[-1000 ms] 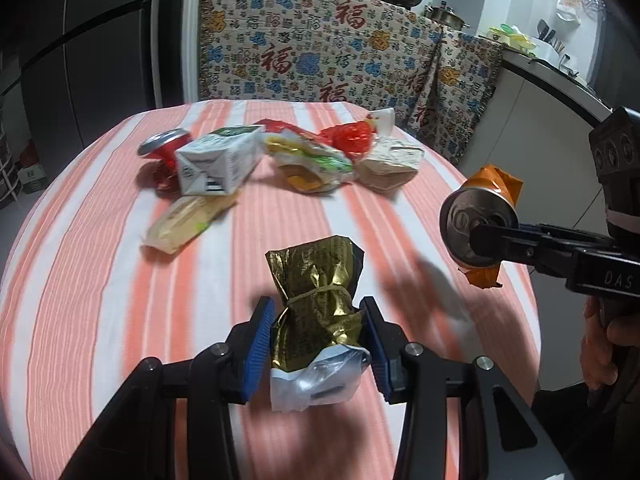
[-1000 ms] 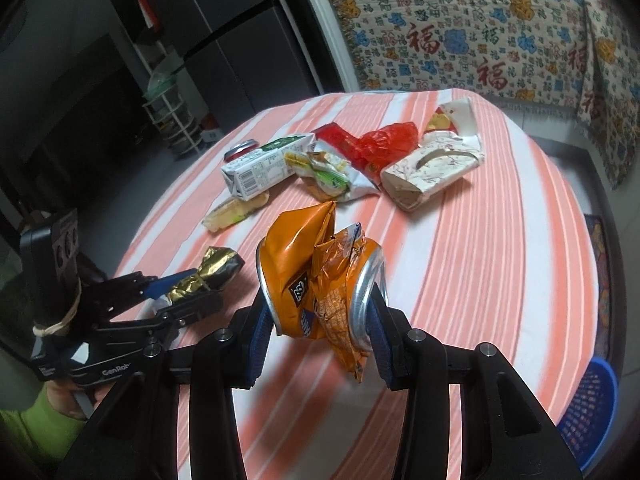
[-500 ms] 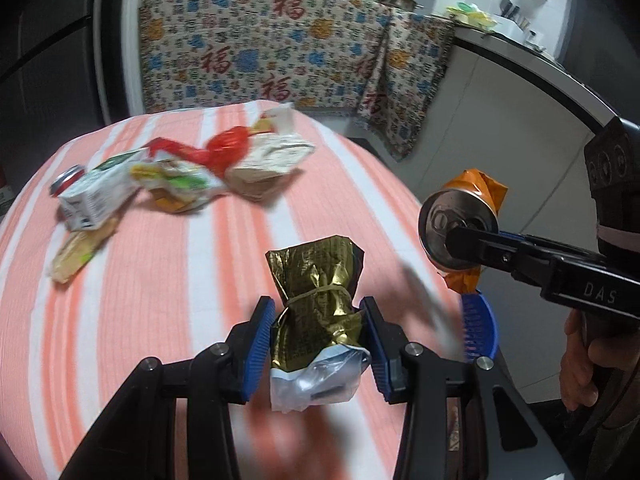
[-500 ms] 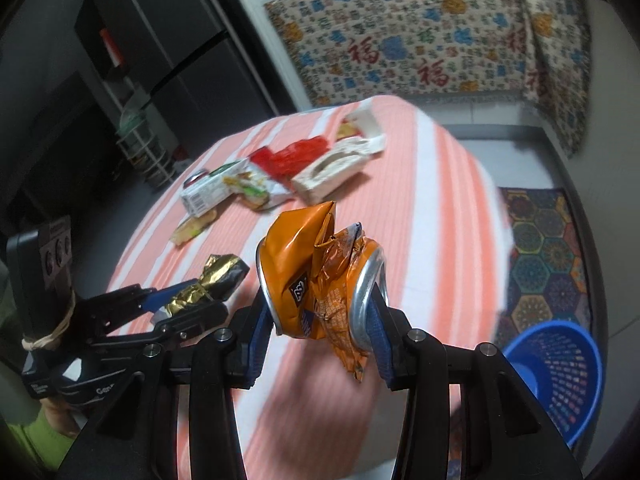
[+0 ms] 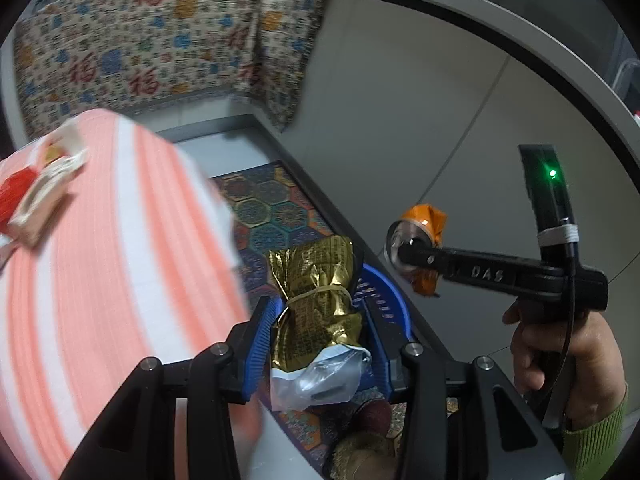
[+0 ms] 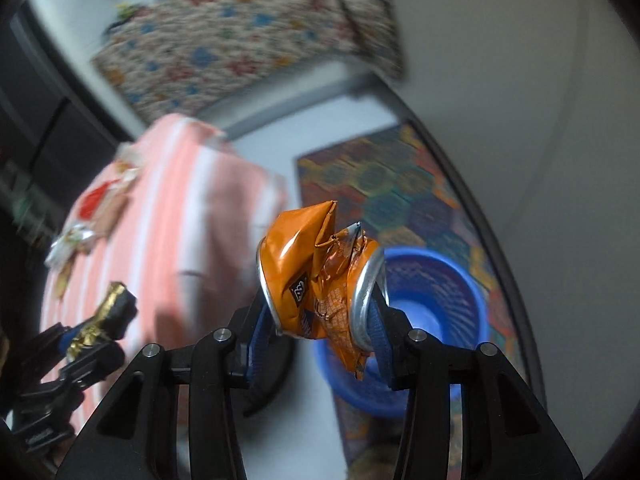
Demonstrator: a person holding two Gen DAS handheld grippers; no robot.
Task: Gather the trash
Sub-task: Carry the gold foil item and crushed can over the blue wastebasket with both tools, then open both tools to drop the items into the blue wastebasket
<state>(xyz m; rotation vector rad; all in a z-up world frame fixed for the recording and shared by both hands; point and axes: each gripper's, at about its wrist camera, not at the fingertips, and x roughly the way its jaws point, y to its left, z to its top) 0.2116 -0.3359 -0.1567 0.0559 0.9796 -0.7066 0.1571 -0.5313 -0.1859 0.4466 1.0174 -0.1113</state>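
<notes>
orange crushed can pinched in the right gripper, tilted down above the blue basket; left gripper beside it clamps a gold wrapper.

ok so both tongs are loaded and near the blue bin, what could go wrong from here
1. The crushed orange can sits in front of the near rim of the blue basket in the right wrist view; let go now, it could land on the patterned rug.
2. The gold wrapper is light and crumpled, so it may cling to the left tongs or drift wide.
</notes>
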